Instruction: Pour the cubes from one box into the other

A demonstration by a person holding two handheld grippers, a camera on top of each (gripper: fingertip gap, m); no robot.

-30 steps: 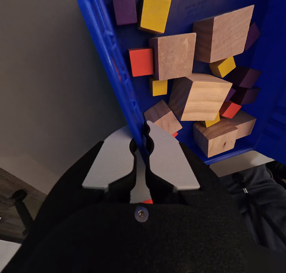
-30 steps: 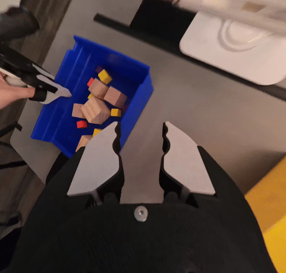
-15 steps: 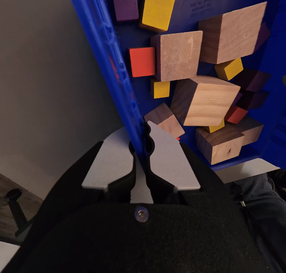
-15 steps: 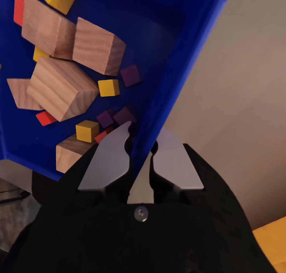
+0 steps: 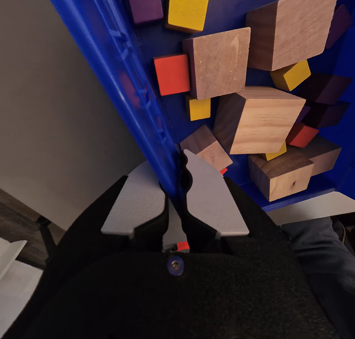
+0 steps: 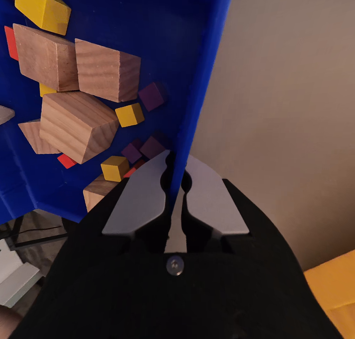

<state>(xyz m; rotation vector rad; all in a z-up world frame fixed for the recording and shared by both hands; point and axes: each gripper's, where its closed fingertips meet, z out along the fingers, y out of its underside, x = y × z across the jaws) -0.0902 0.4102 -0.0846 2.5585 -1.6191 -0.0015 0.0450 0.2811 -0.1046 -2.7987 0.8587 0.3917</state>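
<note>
My left gripper (image 5: pixel 175 168) is clamped down on the side wall of the blue box (image 5: pixel 123 83), one finger outside the wall, the other inside, jaws nearly closed with only the plastic between them. My right gripper (image 6: pixel 177 164) does the same on the opposite wall, blue box (image 6: pixel 201 83), jaws pinched tight on the rim.

The cubes sit loose on the box floor, inward of both sets of jaws. Just past my left inner finger a small wooden cube (image 5: pixel 206 147) touches the fingertip, a sliver of red beside it. Farther ahead lie the big wooden cubes (image 5: pixel 263 120), a red cube (image 5: pixel 172 74), a yellow cube (image 5: pixel 187 5) and a purple cube (image 5: pixel 145 2).

From the right side, two purple cubes (image 6: pixel 143 149) lie right at my inner fingertip, a yellow cube (image 6: pixel 114 167) just left of it, and the wooden cubes (image 6: pixel 76 126) are heaped farther left. Outside my right jaws is grey tabletop (image 6: pixel 278 99), and a yellow box (image 6: pixel 334 291) shows at the lower right corner.
</note>
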